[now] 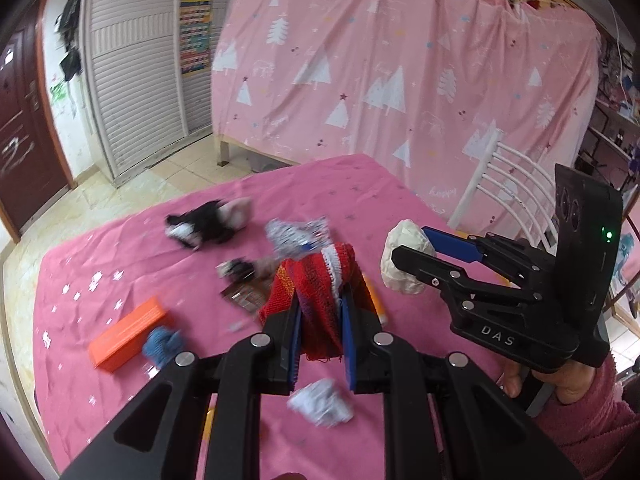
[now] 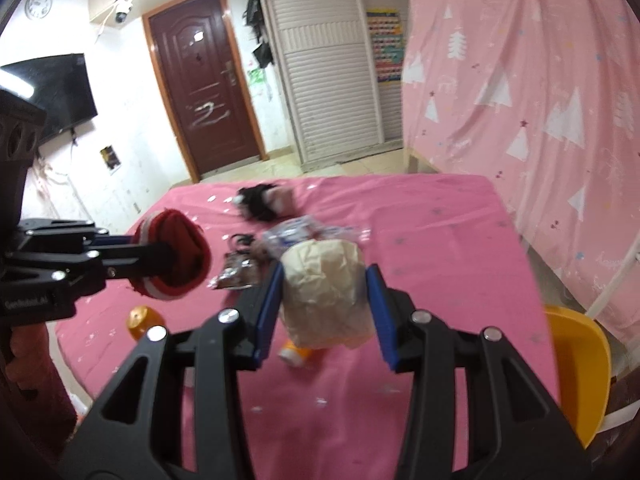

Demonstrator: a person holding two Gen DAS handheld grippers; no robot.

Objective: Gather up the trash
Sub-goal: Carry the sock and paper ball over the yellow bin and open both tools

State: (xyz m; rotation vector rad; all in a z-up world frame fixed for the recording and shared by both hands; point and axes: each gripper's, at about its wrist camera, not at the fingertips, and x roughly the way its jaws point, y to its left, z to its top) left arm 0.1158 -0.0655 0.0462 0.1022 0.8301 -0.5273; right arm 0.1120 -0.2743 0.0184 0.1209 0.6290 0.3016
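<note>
My left gripper (image 1: 320, 312) is shut on a red knitted cloth (image 1: 316, 292) with a white stripe and holds it above the pink table (image 1: 120, 264). It also shows in the right wrist view (image 2: 172, 260) at the left. My right gripper (image 2: 324, 280) is shut on a crumpled cream paper cup (image 2: 324, 284) above the table; the cup shows in the left wrist view (image 1: 404, 256) at the right. A crumpled silver wrapper (image 1: 300, 234), a white paper wad (image 1: 322, 402) and a brown foil packet (image 1: 246, 294) lie on the table.
An orange box (image 1: 128, 334), a blue knitted piece (image 1: 162, 344) and a black and pink bundle (image 1: 208, 222) lie on the table. An orange bottle (image 2: 296, 354) lies under the cup. A yellow chair (image 2: 580, 364) stands at the right, a white chair (image 1: 504, 184) behind.
</note>
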